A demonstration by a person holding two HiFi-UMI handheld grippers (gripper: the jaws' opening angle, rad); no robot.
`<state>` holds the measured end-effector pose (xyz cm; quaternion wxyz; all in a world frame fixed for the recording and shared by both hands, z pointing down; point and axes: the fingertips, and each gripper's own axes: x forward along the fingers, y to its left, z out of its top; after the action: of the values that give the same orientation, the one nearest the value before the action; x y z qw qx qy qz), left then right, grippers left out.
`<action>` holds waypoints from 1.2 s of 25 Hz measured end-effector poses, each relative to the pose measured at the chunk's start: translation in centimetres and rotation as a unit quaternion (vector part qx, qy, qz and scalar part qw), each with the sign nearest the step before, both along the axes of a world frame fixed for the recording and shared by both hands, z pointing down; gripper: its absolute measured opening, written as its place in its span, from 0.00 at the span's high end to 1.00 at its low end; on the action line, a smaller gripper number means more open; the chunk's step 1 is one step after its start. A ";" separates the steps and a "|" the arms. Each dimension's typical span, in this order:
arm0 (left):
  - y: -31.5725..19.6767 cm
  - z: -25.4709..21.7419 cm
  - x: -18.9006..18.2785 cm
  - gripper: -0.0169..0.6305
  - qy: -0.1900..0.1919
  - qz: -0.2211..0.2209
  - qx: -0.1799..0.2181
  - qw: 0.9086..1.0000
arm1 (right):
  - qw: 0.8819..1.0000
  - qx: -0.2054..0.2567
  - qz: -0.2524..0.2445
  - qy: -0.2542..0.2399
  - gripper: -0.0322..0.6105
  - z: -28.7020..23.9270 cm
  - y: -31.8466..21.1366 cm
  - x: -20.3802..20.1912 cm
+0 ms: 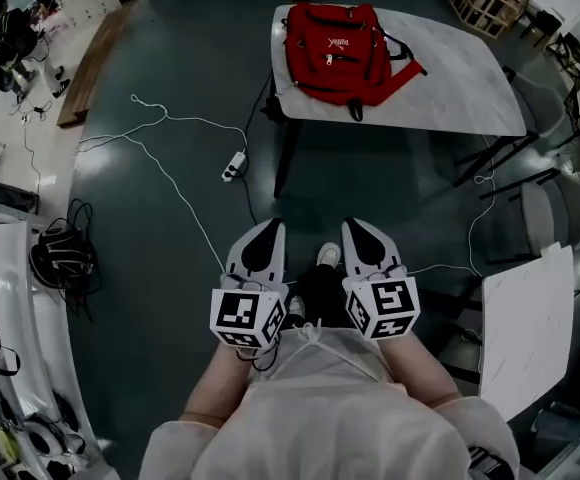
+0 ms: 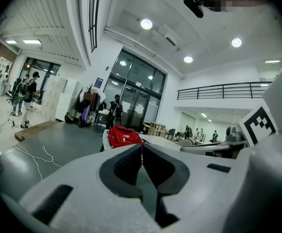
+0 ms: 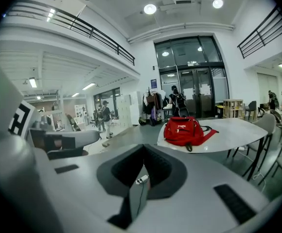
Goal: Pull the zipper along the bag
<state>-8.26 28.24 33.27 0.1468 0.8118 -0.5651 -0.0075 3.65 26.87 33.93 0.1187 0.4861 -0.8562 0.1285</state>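
Now, floor at left: dark grey, carries a thin white cable (image 1: 170,118) that loops from the upper left toward the person's feet.
Power strip (image 1: 234,166): white, lies on the floor just off the table's near left corner, close to the cable.
Left gripper (image 1: 268,230): held low in front of the body, points toward the table, well apart from the bag. Fingers (image 2: 121,166) closed tip to tip, nothing between them.
Bag (image 1: 342,53): red backpack, lies flat at the table's left end and spans it from the far edge almost to the near edge. Dark straps trail out to its right and toward the near edge. Too small to tell how far the zipper runs.
Right gripper (image 1: 355,228): just beside the left one and level with it, aims at the table too, equally far from the bag. Fingers (image 3: 165,171) pressed together at the tips, gripping nothing.
Table (image 1: 450,68): pale top on dark legs, stands ahead of both grippers.
White board (image 1: 525,328): flat and pale, sits at the head view's right edge, near the person's right arm.
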 end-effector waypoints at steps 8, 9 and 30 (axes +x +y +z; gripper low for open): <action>-6.8 1.5 -3.1 0.94 0.007 -0.024 -0.016 1.000 | 1.000 -0.003 -0.024 0.007 0.91 0.8 -7.8 -2.7; -8.1 1.7 -3.2 0.94 0.006 -0.024 -0.018 1.000 | 1.000 -0.003 -0.027 0.008 0.91 1.0 -9.0 -3.0; -38.9 4.0 0.5 0.94 -0.022 0.001 -0.066 0.998 | 0.999 -0.048 -0.021 0.000 0.91 3.7 -39.0 -0.5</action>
<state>-7.73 -10.68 37.22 0.1873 0.8012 -0.5664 0.0476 3.15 -12.16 37.63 0.1442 0.4615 -0.8593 0.1667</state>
